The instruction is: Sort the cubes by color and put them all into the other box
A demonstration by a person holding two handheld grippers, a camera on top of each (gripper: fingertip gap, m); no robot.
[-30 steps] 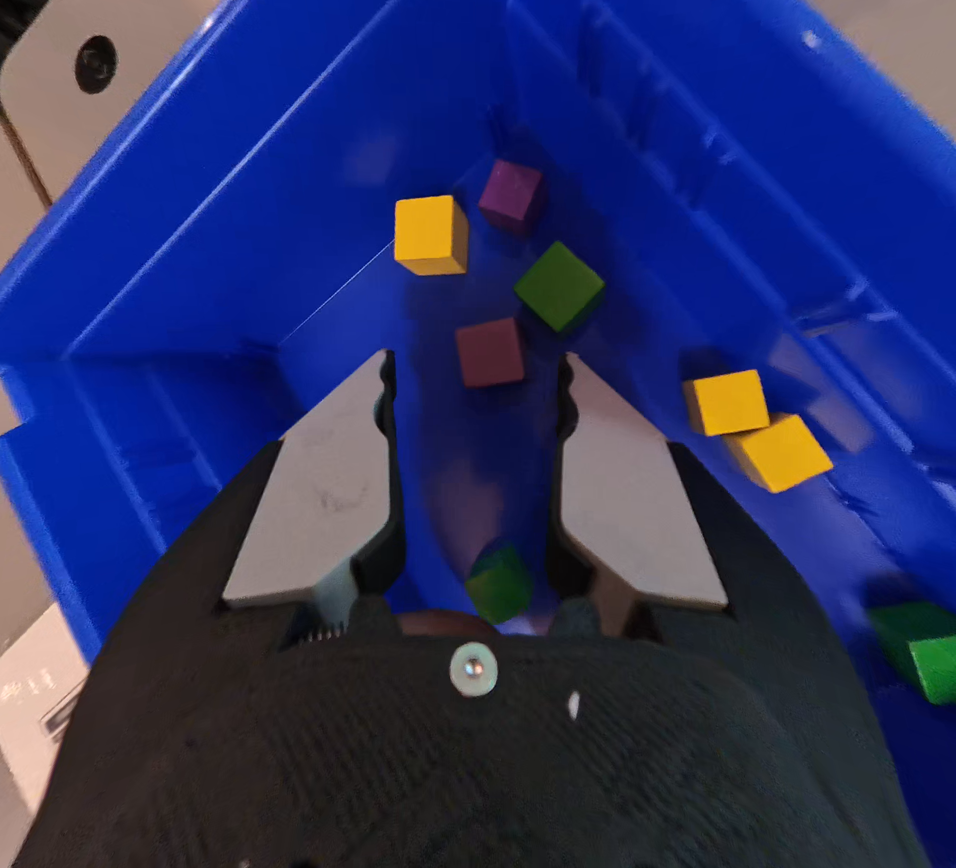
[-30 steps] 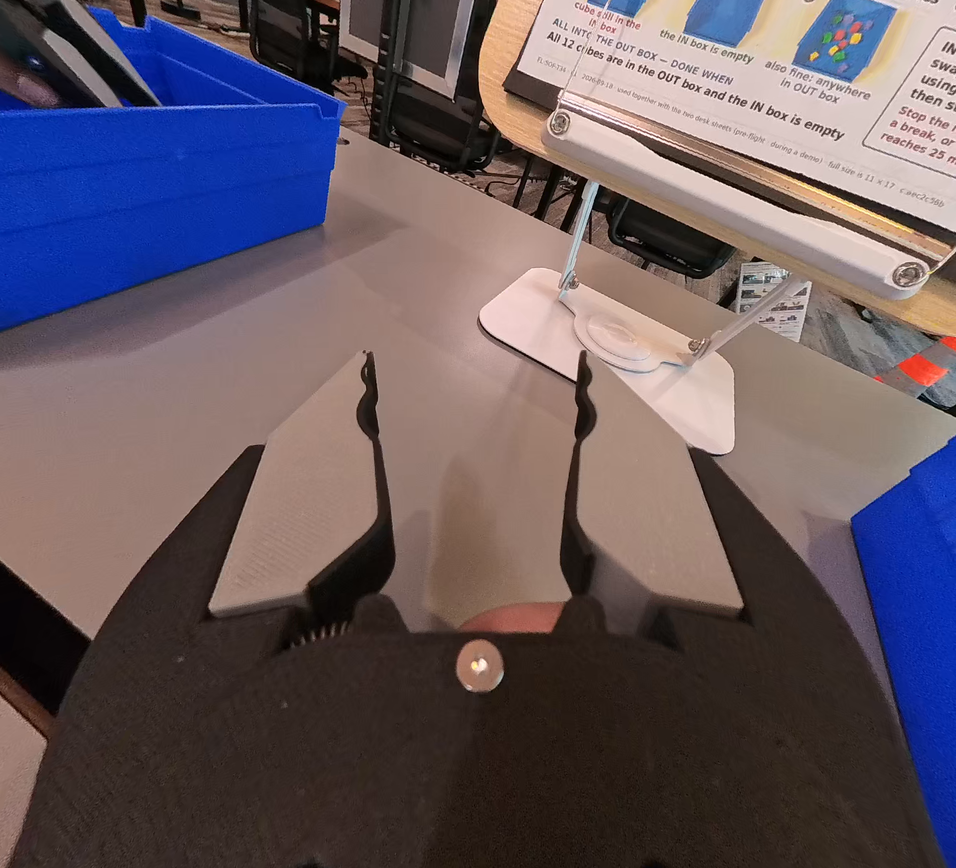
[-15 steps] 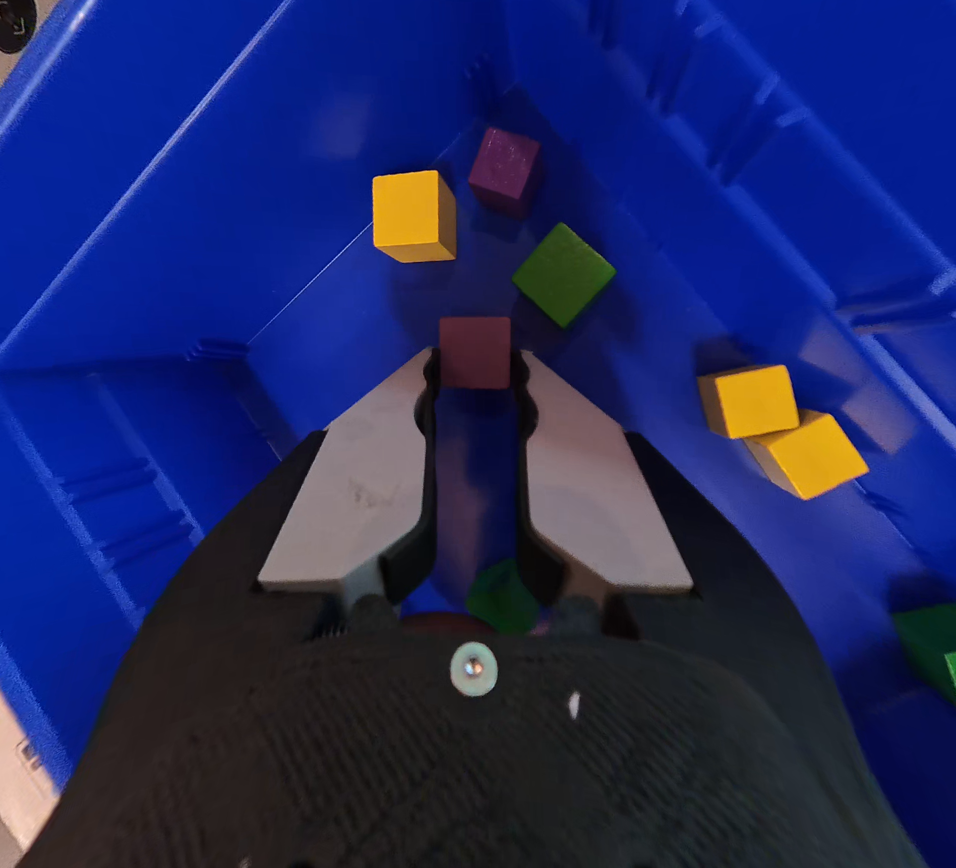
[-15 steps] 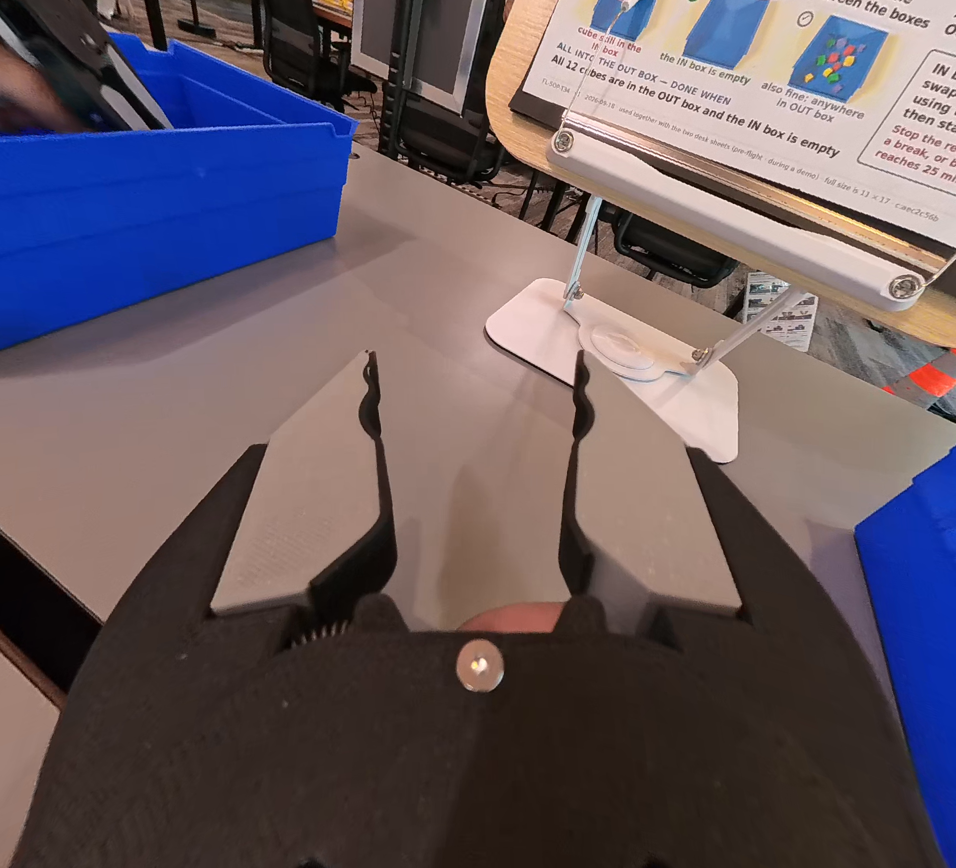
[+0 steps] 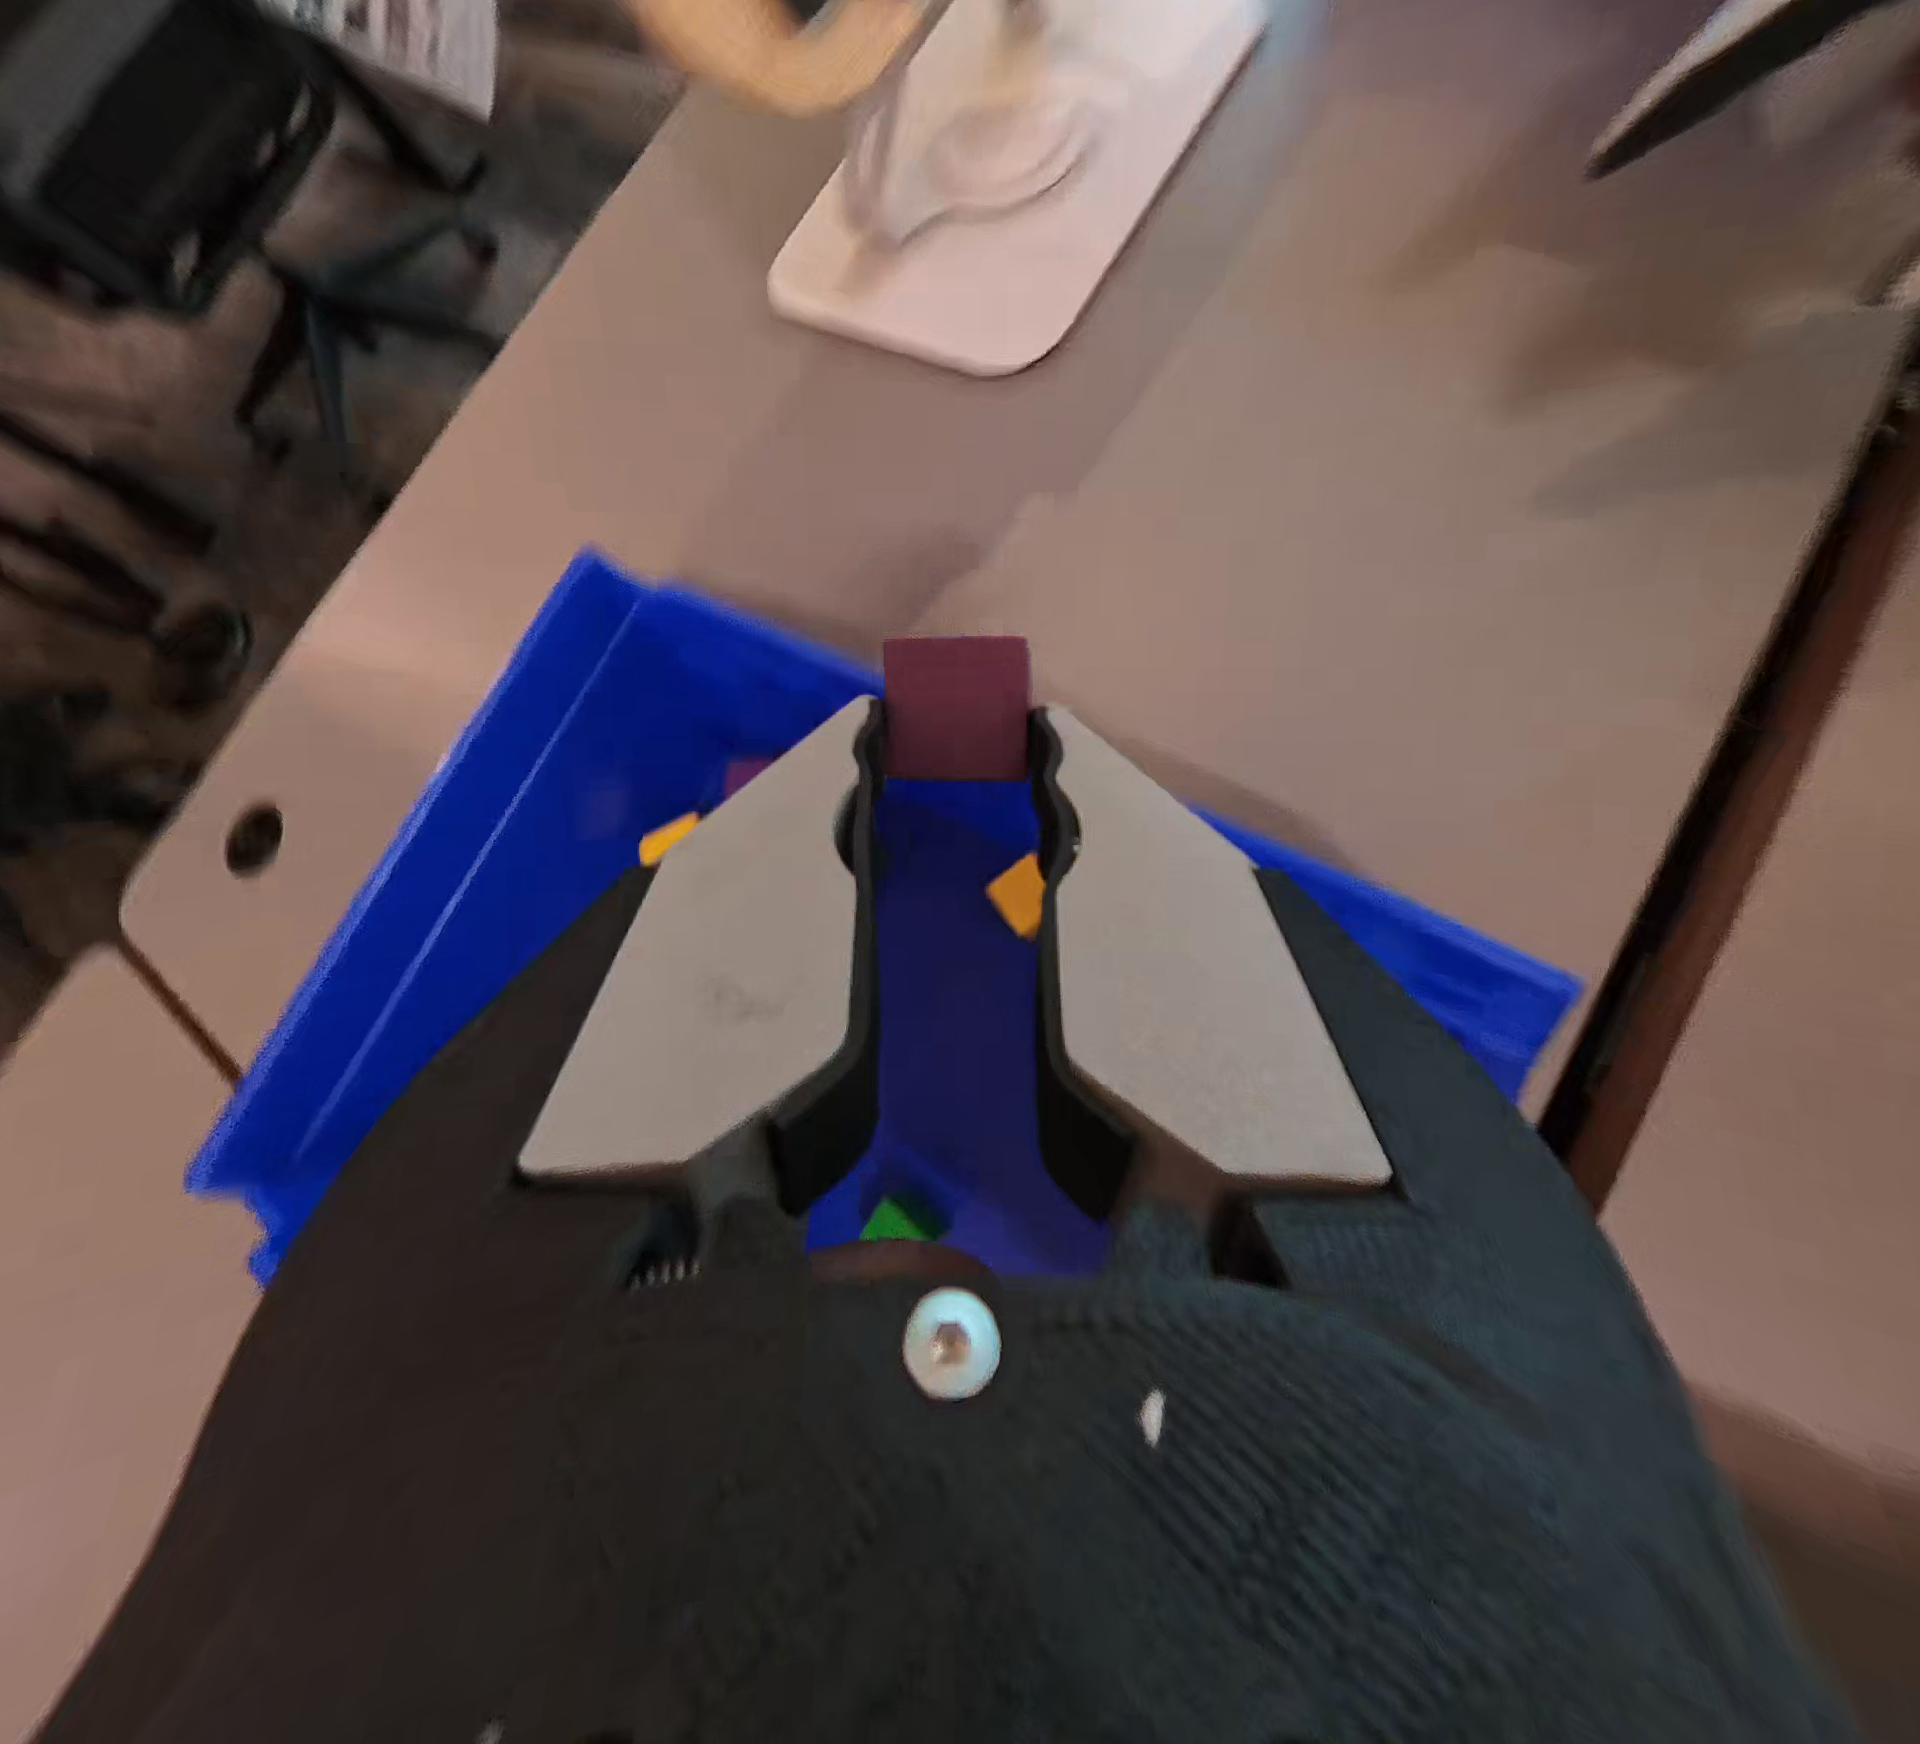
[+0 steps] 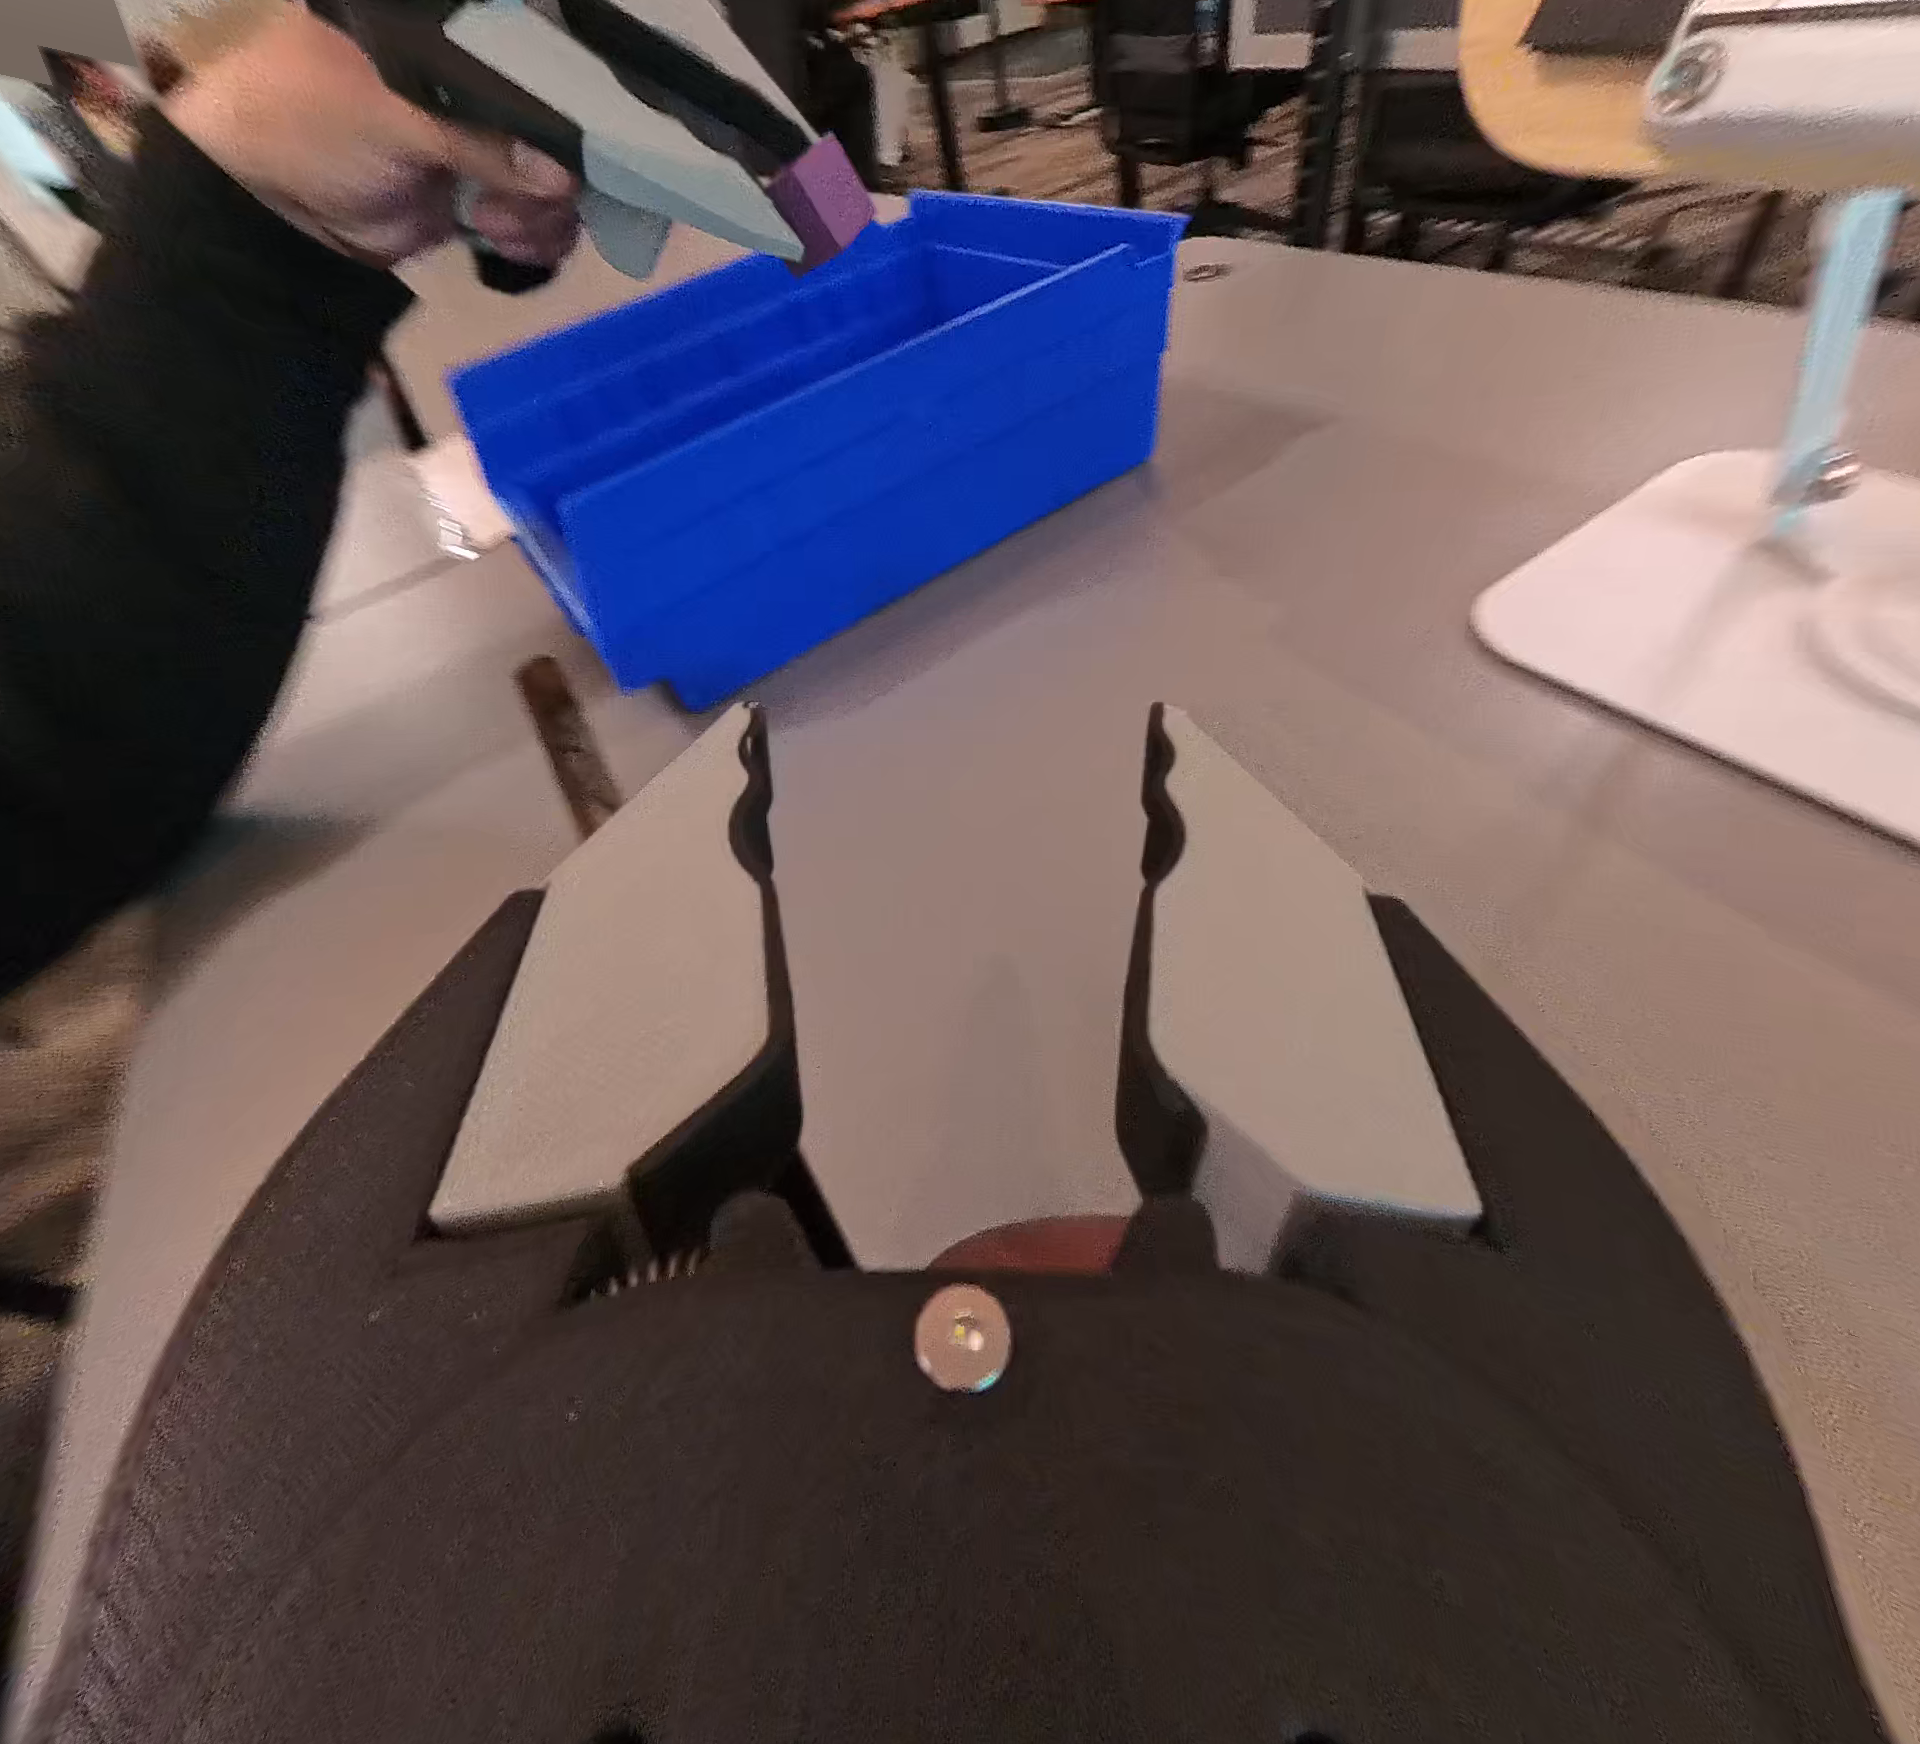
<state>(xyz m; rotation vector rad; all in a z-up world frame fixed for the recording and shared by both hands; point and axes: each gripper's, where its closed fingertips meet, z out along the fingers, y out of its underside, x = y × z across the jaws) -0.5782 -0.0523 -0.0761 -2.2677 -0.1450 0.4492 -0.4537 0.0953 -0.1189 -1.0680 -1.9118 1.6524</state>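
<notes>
Presently we list, in the left wrist view, our left gripper at centre frame, its fingers closed to a narrow gap on a purple cube pinched at the very tips and held in the air above the blue box. That box sits on the grey counter in the lower middle of the frame, mostly hidden behind the gripper. Inside it we count a yellow cube showing between the fingers, a second yellow cube peeking out left of the left finger, and a green cube low down near the finger roots; the rest of the interior is covered. A white stand base occupies the upper middle, blurred. In the right wrist view, our right gripper fills the lower half, fingers spread wide with nothing between them, hovering over bare counter. The same blue box appears at centre left, and above its near-left end the left gripper holds the purple cube clear of the rim, gripped by a hand in a dark sleeve at upper left. The white stand base lies at the right edge, well apart from the box.
</notes>
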